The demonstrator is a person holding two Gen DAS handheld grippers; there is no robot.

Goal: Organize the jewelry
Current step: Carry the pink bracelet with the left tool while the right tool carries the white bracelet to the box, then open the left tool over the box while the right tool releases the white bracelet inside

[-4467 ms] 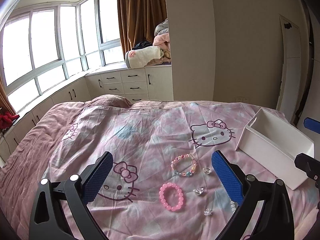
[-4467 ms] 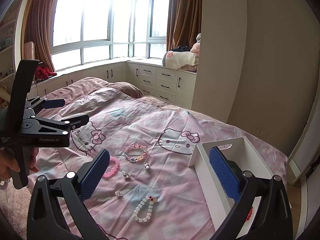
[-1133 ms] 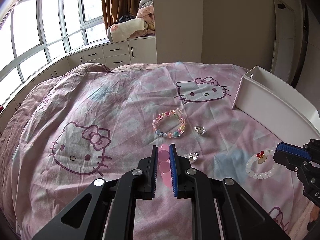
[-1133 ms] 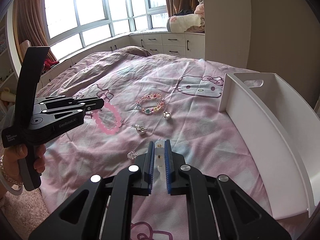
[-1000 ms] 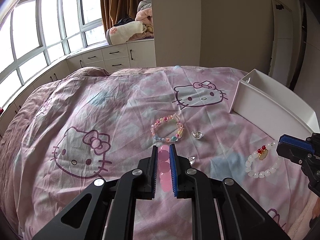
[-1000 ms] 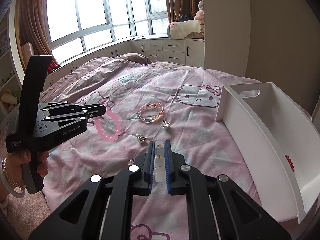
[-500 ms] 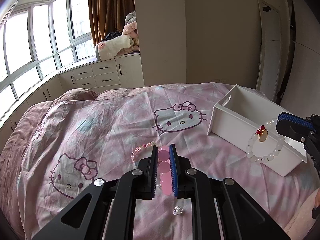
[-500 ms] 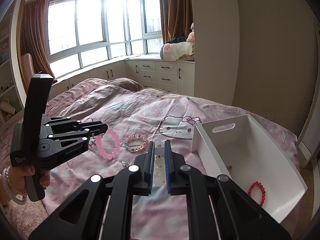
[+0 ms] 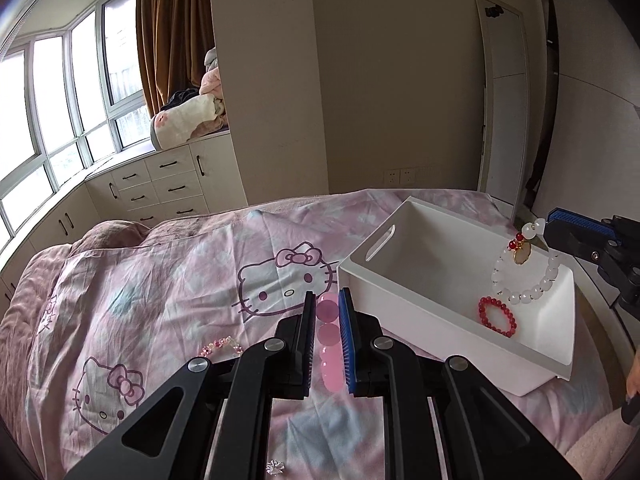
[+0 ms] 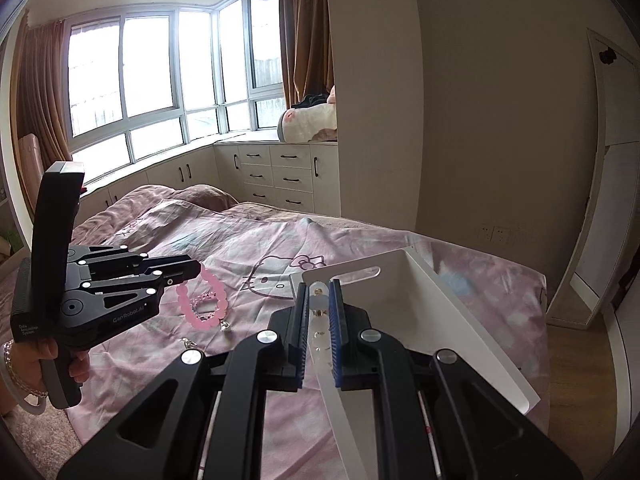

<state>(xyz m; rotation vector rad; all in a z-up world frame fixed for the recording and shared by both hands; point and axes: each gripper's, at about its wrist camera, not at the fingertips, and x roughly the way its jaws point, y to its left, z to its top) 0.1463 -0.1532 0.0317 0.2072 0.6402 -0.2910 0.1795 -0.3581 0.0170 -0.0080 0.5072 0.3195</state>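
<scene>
My left gripper (image 9: 327, 312) is shut on a pink bead bracelet (image 9: 329, 344), held above the bedspread just left of the white box (image 9: 404, 304). In the right wrist view the same bracelet (image 10: 202, 300) hangs from the left gripper (image 10: 196, 270). My right gripper (image 10: 319, 300) is shut on a white bead bracelet (image 10: 319, 320) over the box (image 10: 460, 340). In the left wrist view that white bracelet (image 9: 524, 268), with a red and gold charm, dangles from the right gripper (image 9: 554, 226) above the box's far end. A red bracelet (image 9: 496, 316) lies inside the box.
A multicolour bead bracelet (image 9: 222, 346) and a small crystal piece (image 9: 275, 467) lie on the Hello Kitty bedspread (image 9: 160, 300). Small silver charms (image 10: 225, 325) lie on the bed. White cabinets (image 10: 280, 176) and windows stand beyond the bed.
Both grippers closed on their bracelets, lifted them off the bed and carried them right toward the white box. The white bracelet now hangs over the box.
</scene>
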